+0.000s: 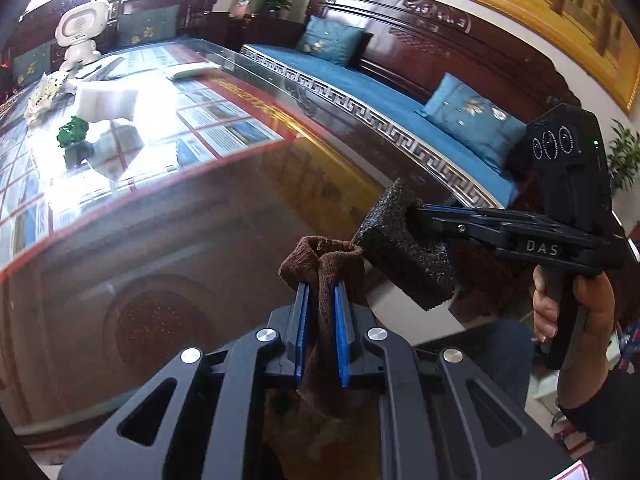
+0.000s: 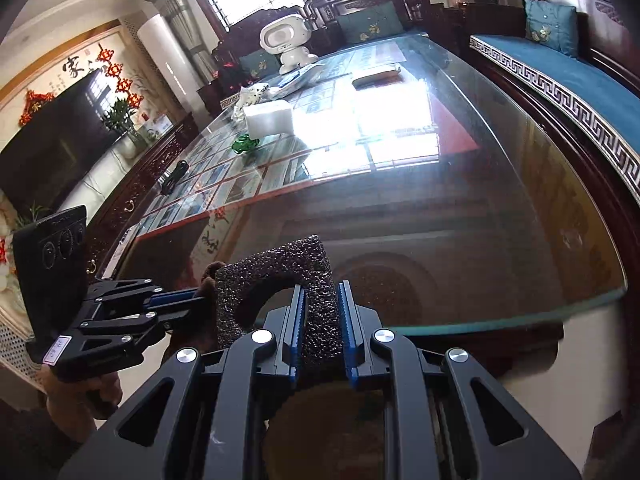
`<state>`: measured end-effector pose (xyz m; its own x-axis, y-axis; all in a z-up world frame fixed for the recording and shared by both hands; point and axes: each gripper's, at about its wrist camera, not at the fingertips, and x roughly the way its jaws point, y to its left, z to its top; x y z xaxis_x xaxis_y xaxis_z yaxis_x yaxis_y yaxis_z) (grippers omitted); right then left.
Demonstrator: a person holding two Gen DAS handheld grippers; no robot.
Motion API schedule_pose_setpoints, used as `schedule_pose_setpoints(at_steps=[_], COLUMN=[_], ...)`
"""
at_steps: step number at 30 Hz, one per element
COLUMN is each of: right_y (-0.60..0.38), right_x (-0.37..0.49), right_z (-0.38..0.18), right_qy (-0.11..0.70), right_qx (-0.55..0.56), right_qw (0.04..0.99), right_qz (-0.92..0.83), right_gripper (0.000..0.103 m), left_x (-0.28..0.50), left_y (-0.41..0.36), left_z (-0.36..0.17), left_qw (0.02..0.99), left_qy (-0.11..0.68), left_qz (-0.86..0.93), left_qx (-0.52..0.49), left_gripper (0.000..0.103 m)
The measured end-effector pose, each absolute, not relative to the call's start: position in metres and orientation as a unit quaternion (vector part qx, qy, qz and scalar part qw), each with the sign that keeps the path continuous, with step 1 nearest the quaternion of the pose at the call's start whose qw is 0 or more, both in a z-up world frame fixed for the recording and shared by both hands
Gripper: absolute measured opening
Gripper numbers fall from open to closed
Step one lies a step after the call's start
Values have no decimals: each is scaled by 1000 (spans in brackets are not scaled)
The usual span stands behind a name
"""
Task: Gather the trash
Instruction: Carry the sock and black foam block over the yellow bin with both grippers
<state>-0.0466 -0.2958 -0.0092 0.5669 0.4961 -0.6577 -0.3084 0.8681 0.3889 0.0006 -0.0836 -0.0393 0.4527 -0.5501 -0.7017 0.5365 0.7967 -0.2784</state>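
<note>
**Holding two bits of trash over the bench edge, more waiting further back**

Gripping is sorted on both sides right now. The left tool (image 1: 322, 308) is clamped on a brown knitted rag (image 1: 324, 264), looks like an old sock or cloth, pinched mid-length so a loop pokes up above the fingers and the rest dangles below. Soft, floppy, basically weightless I'd guess, and the weave should give the pads plenty to bite. No real wrong place to grab it.

The right tool (image 2: 320, 324) is closed on a chunk of black foam (image 2: 276, 280), squarish with a rounded cut-out in one side. It's held by one leg of that shape. I'd expect it to be light and squashy, so it'll compress a bit under the fingers rather than slip. The two pieces sit just beside each other, maybe touching, hard to tell.

Still out on the bench (image 2: 500, 184): a small crumpled green wrapper (image 2: 245, 145), a white block (image 2: 269, 119) just behind it, probably foam or a tissue pack, and something white and crinkly (image 2: 251, 94) beyond that. The wrapper looks thin and crackly, so pinch it across the bulk.

That bench has a glass top over dark carved wood, with printed sheets under the glass. Very shiny, lots of window glare, so anything flat on it could slide instead of lifting. There's also a white robot toy (image 2: 286, 42) at the far end and a dark remote-looking thing (image 2: 176, 176) near the left edge, neither reads as trash. Blue-cushioned wooden sofas (image 1: 400, 92) run along the side. No bin in view that I can spot.
</note>
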Motion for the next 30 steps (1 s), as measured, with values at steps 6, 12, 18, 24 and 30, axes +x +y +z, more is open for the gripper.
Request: schedule_pose_setpoints(at_steps=[6,12,18,24,30], right_y=[-304,-305,-296,-293,-295], right_x=[-104,-140,-161,-178,-176], right_z=[-18,-41,-79,-119,-139], right_qy=[406,425,463,503,525], right_qx=[109,98,88,90,92], right_qw=[879,876,860,839,827], right_qz=[223,207,195,188,180], right_gripper=[17,17,17,17,17], left_x=[-45,-82,-109,-123,-126], left_y=[-94,-99,-102,-105,-109], left_z=[-48,-72,-108,-143,-162], left_qw=[845,830,814,795,787], left_qy=[414,430,457,492,510], left_qz=[-339,-354,-358,-355,-347], left_qx=[3,14,21,19,18], left_gripper=[13,13,13,13,13])
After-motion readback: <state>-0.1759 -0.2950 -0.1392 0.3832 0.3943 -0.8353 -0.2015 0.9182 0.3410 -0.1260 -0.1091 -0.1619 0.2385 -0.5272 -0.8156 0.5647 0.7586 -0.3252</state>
